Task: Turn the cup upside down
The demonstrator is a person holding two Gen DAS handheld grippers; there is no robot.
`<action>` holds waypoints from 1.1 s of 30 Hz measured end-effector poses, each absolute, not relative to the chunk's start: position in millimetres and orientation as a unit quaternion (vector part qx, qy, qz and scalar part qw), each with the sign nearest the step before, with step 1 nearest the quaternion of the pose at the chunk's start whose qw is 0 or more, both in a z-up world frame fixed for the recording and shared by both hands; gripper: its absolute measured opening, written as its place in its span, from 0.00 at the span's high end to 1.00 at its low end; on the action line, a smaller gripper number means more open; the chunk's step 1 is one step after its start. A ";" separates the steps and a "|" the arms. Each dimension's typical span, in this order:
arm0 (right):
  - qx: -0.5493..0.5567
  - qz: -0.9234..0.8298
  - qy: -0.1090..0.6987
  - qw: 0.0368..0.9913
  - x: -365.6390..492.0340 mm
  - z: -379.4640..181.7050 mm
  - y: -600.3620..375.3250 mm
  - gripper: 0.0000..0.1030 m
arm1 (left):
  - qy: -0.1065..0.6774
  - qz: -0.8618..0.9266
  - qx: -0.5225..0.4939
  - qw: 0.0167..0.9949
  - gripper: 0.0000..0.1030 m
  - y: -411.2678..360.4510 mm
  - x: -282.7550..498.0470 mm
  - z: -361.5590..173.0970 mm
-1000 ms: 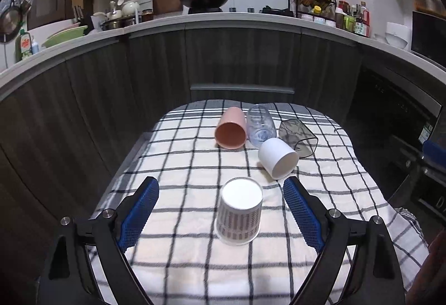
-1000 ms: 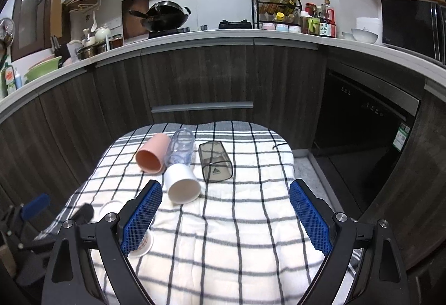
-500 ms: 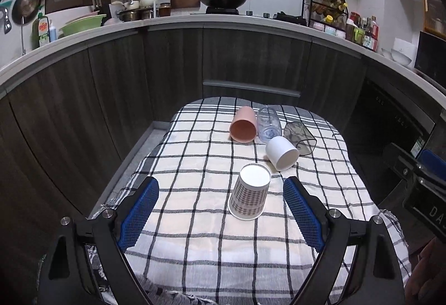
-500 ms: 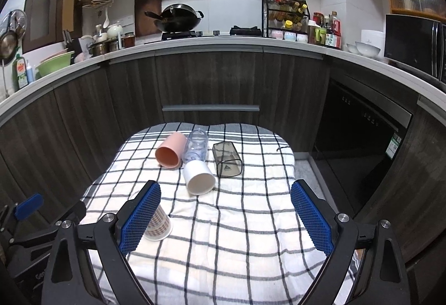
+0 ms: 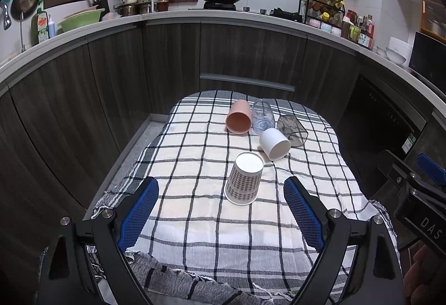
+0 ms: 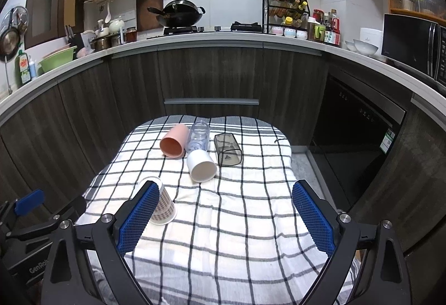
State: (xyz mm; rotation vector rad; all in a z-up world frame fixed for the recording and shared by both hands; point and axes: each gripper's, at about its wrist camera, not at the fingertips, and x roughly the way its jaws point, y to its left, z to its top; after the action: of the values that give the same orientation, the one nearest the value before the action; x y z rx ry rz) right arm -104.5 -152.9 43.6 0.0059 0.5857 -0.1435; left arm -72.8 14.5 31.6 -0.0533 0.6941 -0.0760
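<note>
Covering the table, a checked cloth (image 5: 195, 221) fills the middle of both views, with dark cabinets (image 6: 211, 76) curving behind it and a wok (image 6: 181, 13) on the counter above; the left gripper (image 5: 221, 199) hangs low over the cloth's near edge, its blue fingers (image 5: 138, 210) spread wide with nothing between them; the right gripper (image 6: 225, 206) sits likewise, fingers (image 6: 312, 217) wide apart and empty; the paper cup (image 5: 245, 179) stands upside down on the cloth, base up and rim on the fabric, ahead of the left gripper and clear of both its pads; from the right wrist it shows partly behind that gripper's left finger; farther back lie four cups on their sides: a grey cup (image 5: 291, 130), a pink cup (image 5: 238, 121), a white cup (image 5: 274, 143) nearest the paper cup, and a clear cup (image 5: 262, 118) between pink and grey.
</note>
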 end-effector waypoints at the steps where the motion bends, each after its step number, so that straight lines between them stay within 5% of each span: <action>1: 0.002 -0.071 0.287 0.955 -105.9 44.1 -153.0 0.06 | 0.338 -0.038 -0.025 0.940 0.11 14.5 -73.6 32.7; 33: 0.007 -0.075 0.276 0.958 -110.4 52.7 -156.6 0.06 | 0.328 -0.036 -0.016 0.944 0.11 14.1 -80.9 43.0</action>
State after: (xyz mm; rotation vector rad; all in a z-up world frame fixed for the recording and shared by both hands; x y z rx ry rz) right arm -110.4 -156.6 52.7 0.0151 0.5608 -0.1523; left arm -80.9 14.1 43.0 -0.0329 0.6681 -0.0739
